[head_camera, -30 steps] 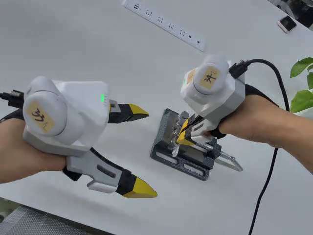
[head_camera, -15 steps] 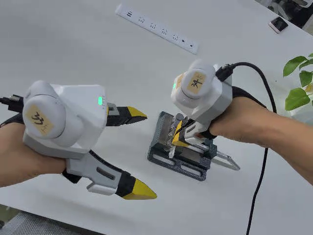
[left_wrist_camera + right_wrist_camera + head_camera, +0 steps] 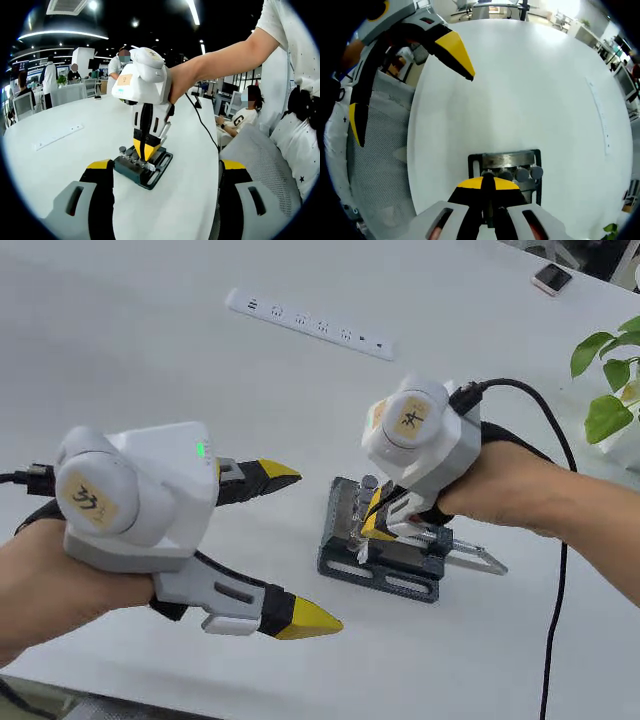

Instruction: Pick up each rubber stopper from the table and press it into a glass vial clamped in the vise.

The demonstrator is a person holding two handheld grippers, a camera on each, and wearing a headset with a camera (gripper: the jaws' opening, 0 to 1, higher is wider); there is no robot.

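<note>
You were well into the job, by my reading. In the right gripper view, three grey rubber stoppers [image 3: 522,174] sat in a row on the vise [image 3: 504,160], low in the centre of the frame. Each looked seated on a vial, so I counted those as done. Your right gripper [image 3: 487,183] stood just left of that row. Its yellow tips were pressed together directly over the vise, which suggested you were pressing another stopper home.

Your left gripper [image 3: 290,545] hung in the lower left of the head view with its jaws spread wide and nothing between them. It was well apart from the vise, so it looked free to fetch the next stopper.

Several things could not be settled:
- **What the right gripper held:** Its tips covered the very spot they worked on. I could not tell whether a stopper lay between them, sat beneath them, or was already fully down.
- **The glass vials [image 3: 363,505]:** They were clear glass against bright metal and hard to make out, just left of the right gripper in the head view. I could not count them or see how deep any stopper sat.
- **The vise:** Its near side was cut off by the gripper's own body at the bottom of the right gripper view.
- **The table [image 3: 150,360]:** Your hands and both grippers hid much of the lower half of the head view. How many stoppers were left to pick up could not be judged.
</note>
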